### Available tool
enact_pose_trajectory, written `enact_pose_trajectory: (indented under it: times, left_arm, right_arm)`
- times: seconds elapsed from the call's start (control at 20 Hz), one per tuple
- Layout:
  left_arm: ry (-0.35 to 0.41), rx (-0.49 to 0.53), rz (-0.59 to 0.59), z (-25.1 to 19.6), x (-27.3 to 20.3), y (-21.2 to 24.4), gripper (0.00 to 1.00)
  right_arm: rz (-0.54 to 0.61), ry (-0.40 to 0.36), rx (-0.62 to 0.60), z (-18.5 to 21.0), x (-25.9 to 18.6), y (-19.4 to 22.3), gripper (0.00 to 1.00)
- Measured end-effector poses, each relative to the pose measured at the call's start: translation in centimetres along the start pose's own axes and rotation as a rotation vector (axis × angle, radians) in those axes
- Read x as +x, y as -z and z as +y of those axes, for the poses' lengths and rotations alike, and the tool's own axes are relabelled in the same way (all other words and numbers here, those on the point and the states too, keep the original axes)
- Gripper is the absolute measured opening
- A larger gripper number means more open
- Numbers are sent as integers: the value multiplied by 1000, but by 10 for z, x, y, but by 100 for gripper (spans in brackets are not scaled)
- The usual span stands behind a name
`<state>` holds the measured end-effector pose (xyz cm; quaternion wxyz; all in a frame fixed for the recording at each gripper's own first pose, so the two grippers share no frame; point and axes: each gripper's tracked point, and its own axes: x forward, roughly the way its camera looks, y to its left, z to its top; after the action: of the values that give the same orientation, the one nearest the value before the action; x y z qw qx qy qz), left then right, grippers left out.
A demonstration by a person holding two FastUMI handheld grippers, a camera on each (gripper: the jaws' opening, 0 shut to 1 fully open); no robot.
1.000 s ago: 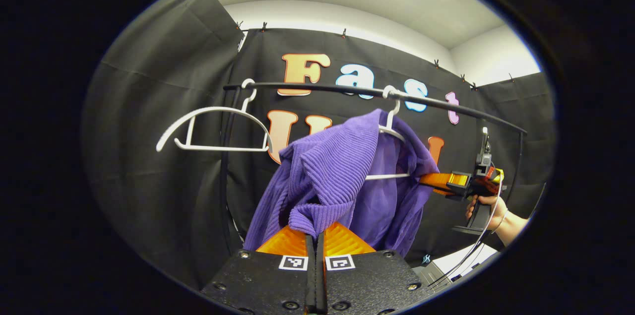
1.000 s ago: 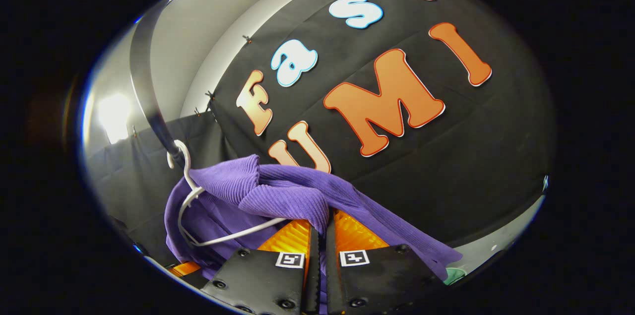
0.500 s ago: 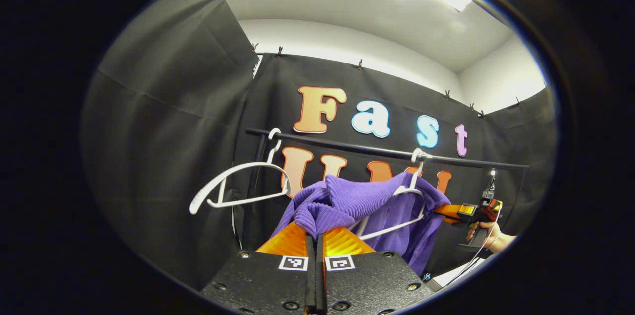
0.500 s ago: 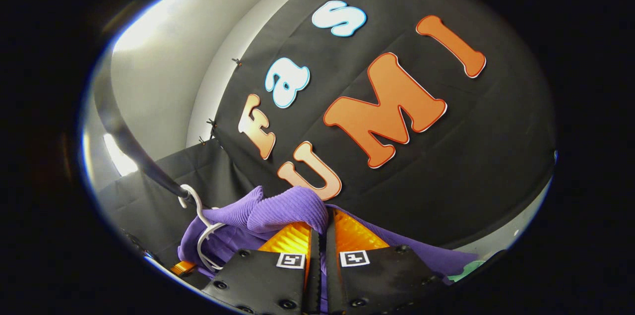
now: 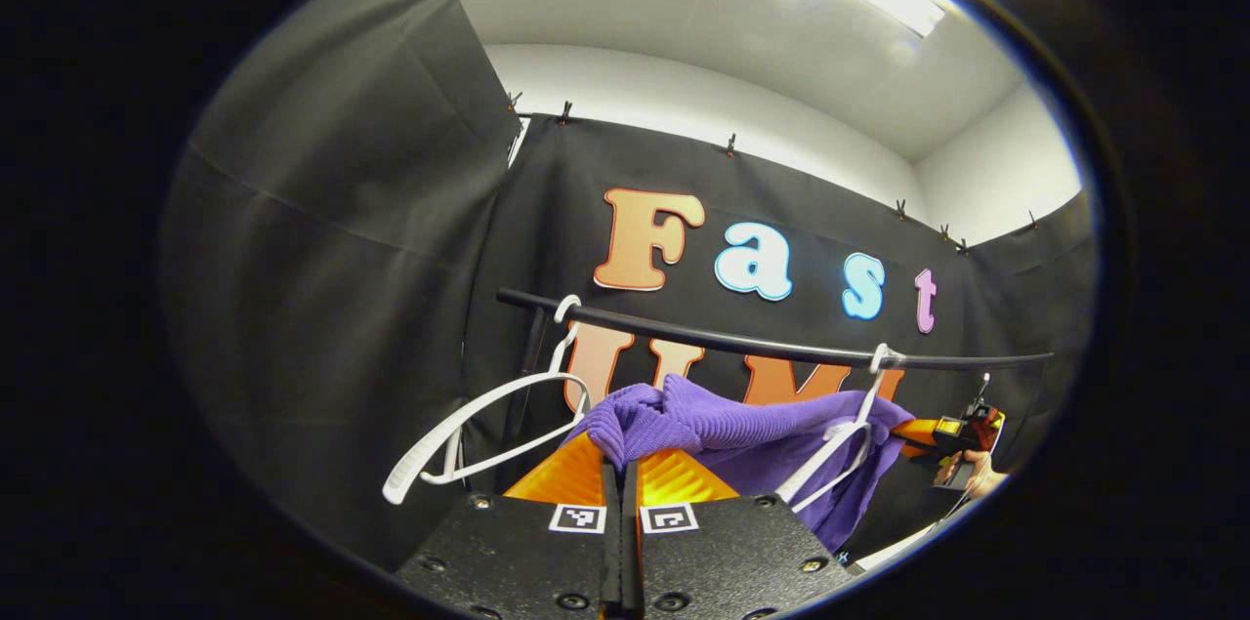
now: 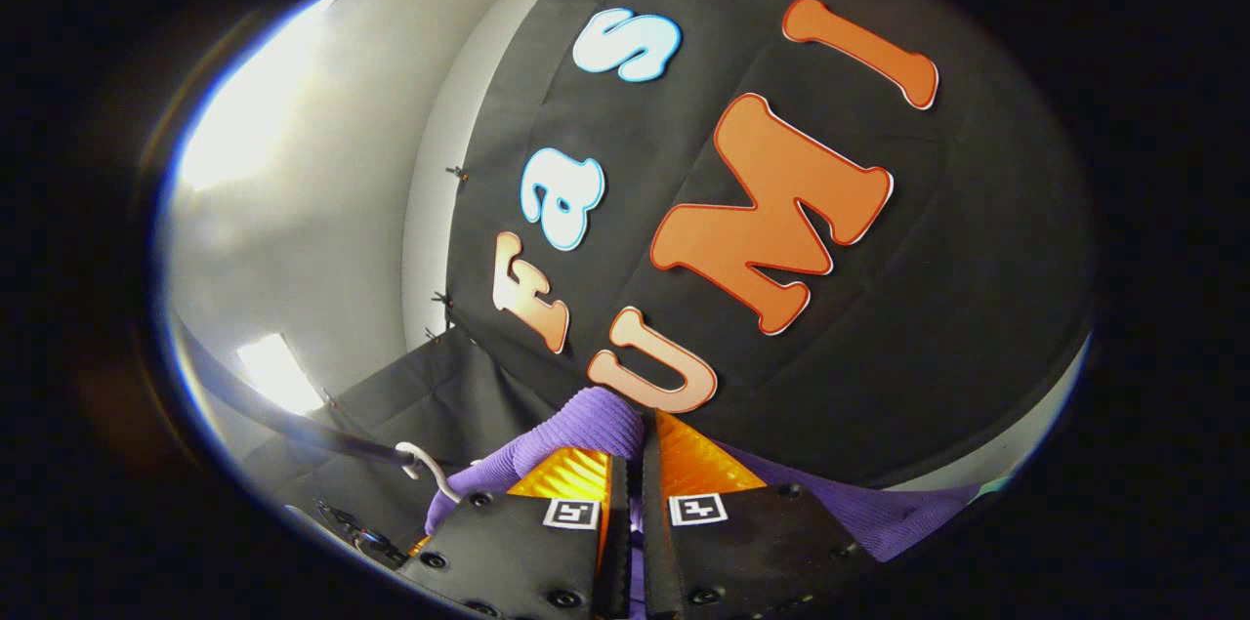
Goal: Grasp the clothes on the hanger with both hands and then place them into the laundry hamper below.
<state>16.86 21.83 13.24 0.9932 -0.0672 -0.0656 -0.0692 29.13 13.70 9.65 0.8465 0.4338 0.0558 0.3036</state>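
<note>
Pinching purple knit garment [image 5: 752,430] at both ends: left gripper [image 5: 622,478] and right gripper [image 6: 630,452] each closed on fabric; garment stretched between them, draped over white hanger [image 5: 840,449] on black rail [image 5: 742,342]; second hanger [image 5: 479,425] bare

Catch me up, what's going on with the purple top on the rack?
A person holds a gripper in each hand. The left gripper and the right gripper are each clamped on the purple ribbed knit garment, stretched between them. It is draped over a white plastic hanger hooked on the black rail. A second, bare white hanger hangs beside it.
</note>
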Motion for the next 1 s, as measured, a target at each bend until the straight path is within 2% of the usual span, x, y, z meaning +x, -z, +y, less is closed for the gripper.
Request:
enact_pose_trajectory:
  times: [0.1, 0.3, 0.6, 0.75, 1.0]
  left_arm:
    - [-15, -2, 42, 6, 5, 16, 0]
    - [-21, 12, 107, 18, 17, 48, 0]
    - [-21, -21, 205, 22, 23, 104, 0]
    - [-14, -13, 264, 16, 18, 135, 0]
    - [-24, -33, 339, 17, 8, 176, 0]
  right_arm:
    - [7, 32, -27, -11, -2, 2, 12]
    - [-12, 49, -81, -13, 10, -10, 13]
    - [36, 192, -96, -69, 13, 9, 13]
    - [84, 282, -130, -99, -3, 31, 12]
    - [96, 339, -115, -129, -43, 55, 12]
